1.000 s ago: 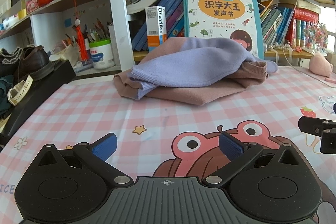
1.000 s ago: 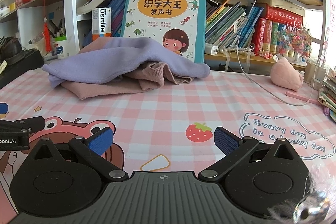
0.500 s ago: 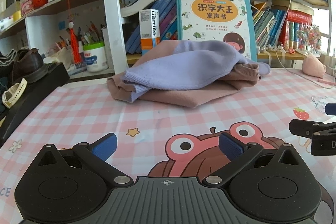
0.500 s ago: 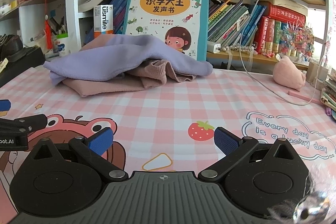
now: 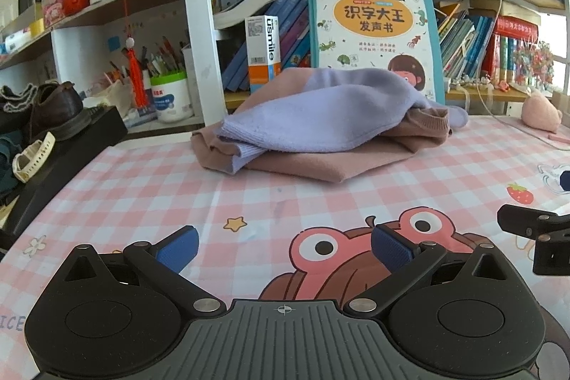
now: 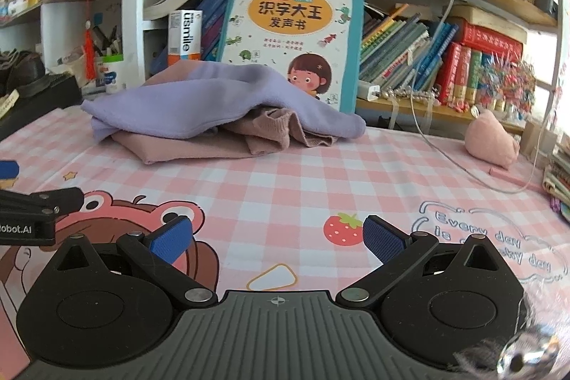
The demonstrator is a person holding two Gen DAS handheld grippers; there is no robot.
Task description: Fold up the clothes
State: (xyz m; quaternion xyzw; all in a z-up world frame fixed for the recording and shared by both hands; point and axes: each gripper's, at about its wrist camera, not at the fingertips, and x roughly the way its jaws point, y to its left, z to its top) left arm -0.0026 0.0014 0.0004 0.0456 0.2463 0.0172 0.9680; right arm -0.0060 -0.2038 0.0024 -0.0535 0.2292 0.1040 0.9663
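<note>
- Sweater (image 5: 320, 134), pink and lilac, lies bunched at 12 o'clock on the checked tablecloth (image 5: 149, 187).
- Left gripper (image 5: 283, 246): jaws wide, holding nothing.
- Right gripper (image 6: 278, 237): jaws wide, likewise holding nothing.

pink checked tablecloth (image 5: 149, 187), pink and lilac sweater (image 5: 320, 127) bunched at its far side, pink plush (image 6: 493, 145) near the right edge

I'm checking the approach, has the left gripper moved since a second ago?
Yes. In the left wrist view, the sweater pile and the frog print have shifted left, so the left gripper swung right.
</note>
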